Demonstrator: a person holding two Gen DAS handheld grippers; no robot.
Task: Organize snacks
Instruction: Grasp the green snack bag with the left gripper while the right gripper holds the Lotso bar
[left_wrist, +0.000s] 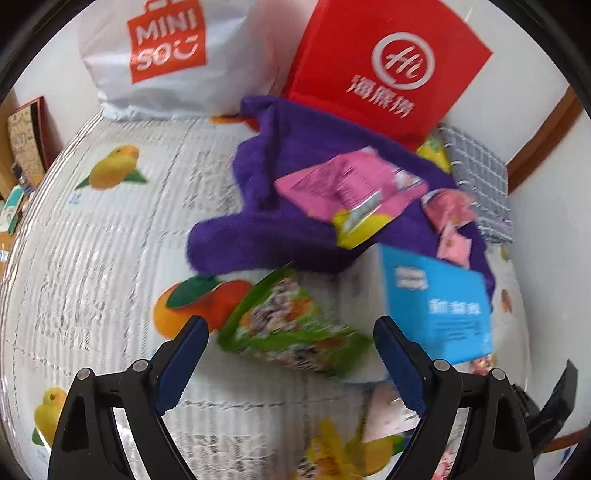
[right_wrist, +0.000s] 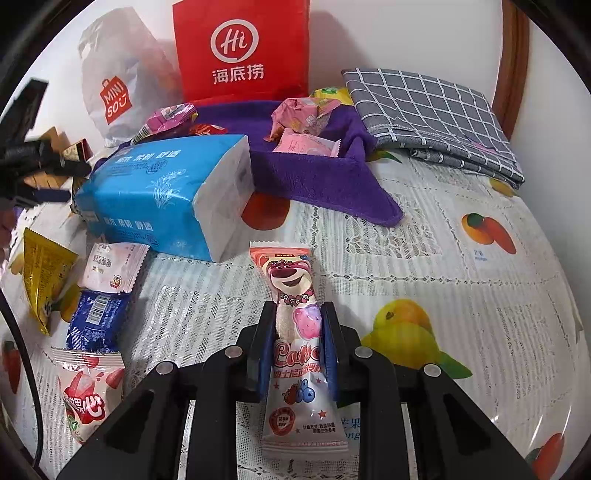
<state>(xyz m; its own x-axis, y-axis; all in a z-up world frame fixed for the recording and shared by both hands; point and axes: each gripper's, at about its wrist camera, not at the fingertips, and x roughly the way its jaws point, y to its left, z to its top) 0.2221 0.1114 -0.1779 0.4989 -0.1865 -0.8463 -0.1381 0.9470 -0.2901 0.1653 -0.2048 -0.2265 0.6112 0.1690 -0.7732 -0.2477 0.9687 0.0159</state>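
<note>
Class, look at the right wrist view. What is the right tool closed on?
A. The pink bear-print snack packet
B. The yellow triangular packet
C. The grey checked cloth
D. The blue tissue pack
A: the right tool has its jaws pressed on either side of the pink bear-print snack packet, while the blue tissue pack lies apart behind it.

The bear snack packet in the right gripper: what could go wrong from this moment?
1. The right gripper is shut on the bear snack packet across its soft middle, so the contents may be crushed.
2. The open left gripper is at the green packet, close to the blue tissue pack; it may bump the pack.
</note>
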